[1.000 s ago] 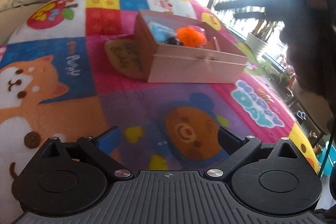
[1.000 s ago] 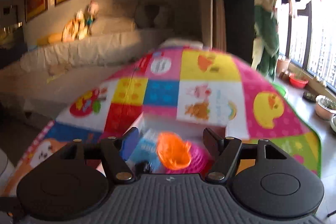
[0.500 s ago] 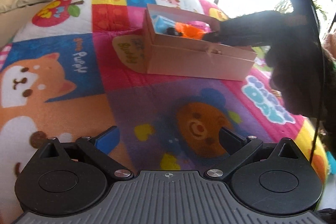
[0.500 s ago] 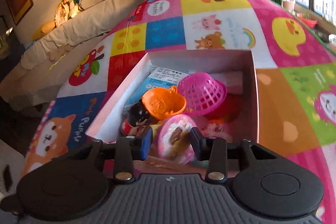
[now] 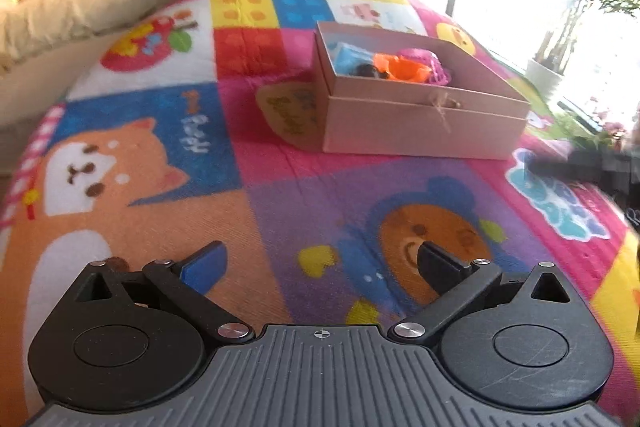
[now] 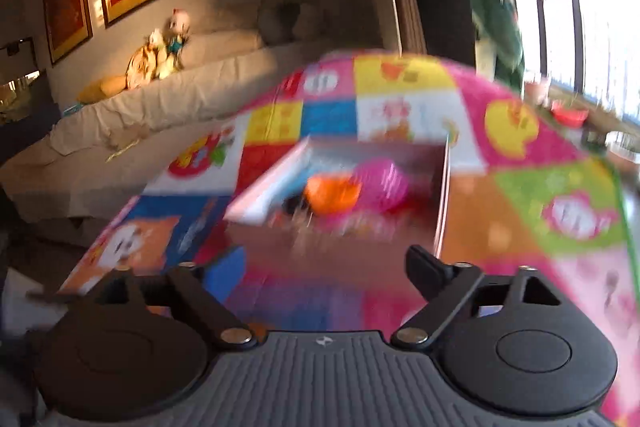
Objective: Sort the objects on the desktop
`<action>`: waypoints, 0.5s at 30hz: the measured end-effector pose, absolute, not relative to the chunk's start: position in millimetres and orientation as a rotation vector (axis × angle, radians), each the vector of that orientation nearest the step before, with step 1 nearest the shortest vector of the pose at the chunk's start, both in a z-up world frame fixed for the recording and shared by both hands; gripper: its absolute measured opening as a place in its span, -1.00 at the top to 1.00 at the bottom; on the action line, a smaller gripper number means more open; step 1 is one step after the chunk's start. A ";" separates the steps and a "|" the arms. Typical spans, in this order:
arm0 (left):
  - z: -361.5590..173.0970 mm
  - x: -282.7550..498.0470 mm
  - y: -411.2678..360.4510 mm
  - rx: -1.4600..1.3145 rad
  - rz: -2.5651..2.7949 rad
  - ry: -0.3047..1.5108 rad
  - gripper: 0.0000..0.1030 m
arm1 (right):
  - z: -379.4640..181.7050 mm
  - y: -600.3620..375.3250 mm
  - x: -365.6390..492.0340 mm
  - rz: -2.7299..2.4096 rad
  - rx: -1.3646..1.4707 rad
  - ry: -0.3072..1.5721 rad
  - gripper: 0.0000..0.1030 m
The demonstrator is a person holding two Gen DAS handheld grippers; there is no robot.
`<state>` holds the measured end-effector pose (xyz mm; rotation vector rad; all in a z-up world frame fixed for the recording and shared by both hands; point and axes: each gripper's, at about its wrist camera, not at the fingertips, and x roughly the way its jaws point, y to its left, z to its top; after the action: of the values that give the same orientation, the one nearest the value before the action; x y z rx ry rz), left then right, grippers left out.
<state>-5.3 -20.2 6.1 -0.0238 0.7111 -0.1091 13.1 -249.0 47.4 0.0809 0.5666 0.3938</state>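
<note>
Cardboard box (image 5: 424,123) sits on patchwork mat (image 5: 160,147), well ahead of both grippers. Inside: orange cup (image 5: 404,69), pink basket (image 5: 430,61), blue packet (image 5: 348,53), small dark item too blurred to name. Left gripper (image 5: 320,269) hovers low over mat, fingers spread, nothing between. Right gripper (image 6: 320,267) also spread wide, empty, view motion-blurred. No loose items visible on mat. Judgement: box looks loaded. Before next reach, steady right gripper, scan mat edges for leftovers, approach box from above, clear of its walls.
</note>
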 end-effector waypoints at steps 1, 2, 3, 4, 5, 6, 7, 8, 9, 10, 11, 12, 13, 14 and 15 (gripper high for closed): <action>4.7 -5.3 -21.8 -0.016 -0.103 0.711 -1.00 | 38.0 -245.9 7.4 0.386 0.070 0.587 -1.00; 2.8 -5.1 -23.1 -0.011 -0.105 0.715 -1.00 | 28.1 -241.2 3.5 0.377 0.048 0.609 -1.00; 1.5 -4.9 -23.4 -0.011 -0.106 0.716 -1.00 | 18.9 -235.3 1.0 0.361 0.019 0.630 -1.00; 0.3 -4.3 -24.1 -0.010 -0.101 0.716 -1.00 | 11.1 -230.2 0.3 0.341 -0.014 0.650 -1.00; -1.0 -3.5 -25.2 -0.007 -0.091 0.711 -1.00 | 4.5 -225.4 0.4 0.318 -0.047 0.668 -1.00; -2.8 -2.9 -25.9 0.000 -0.083 0.705 -1.00 | 0.5 -221.7 2.2 0.305 -0.072 0.698 -1.00; -4.8 -2.3 -27.3 0.010 -0.072 0.704 -1.00 | 0.1 -221.1 5.6 0.303 -0.073 0.714 -1.00; -6.1 -2.1 -29.9 0.023 -0.059 0.698 -1.00 | -0.3 -222.1 8.9 0.296 -0.061 0.724 -1.00; -7.0 -2.2 -33.3 0.036 -0.045 0.693 -1.00 | -2.5 -222.9 14.3 0.286 -0.051 0.750 -1.00; -7.3 -2.4 -34.2 0.037 -0.037 0.690 -1.00 | -3.7 -223.6 16.1 0.280 -0.058 0.751 -1.00; -7.5 -2.0 -33.4 0.031 -0.033 0.690 -1.00 | -4.0 -222.0 16.5 0.275 -0.068 0.753 -1.00; -7.8 -1.4 -31.8 0.020 -0.033 0.691 -1.00 | -4.9 -219.6 16.0 0.269 -0.084 0.754 -1.00; -7.9 -1.1 -31.1 0.016 -0.023 0.690 -1.00 | -5.2 -218.5 16.2 0.264 -0.089 0.753 -1.00; -8.1 -0.6 -30.5 0.012 -0.008 0.690 -1.00 | -5.5 -218.2 18.3 0.258 -0.087 0.752 -1.00; -8.1 0.0 -30.1 0.008 0.014 0.689 -1.00 | -5.8 -217.5 19.1 0.259 -0.088 0.750 -1.00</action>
<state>0.0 -30.1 -8.1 0.0075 0.6894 0.0140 19.1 -217.5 -5.8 -0.0881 0.7501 0.2594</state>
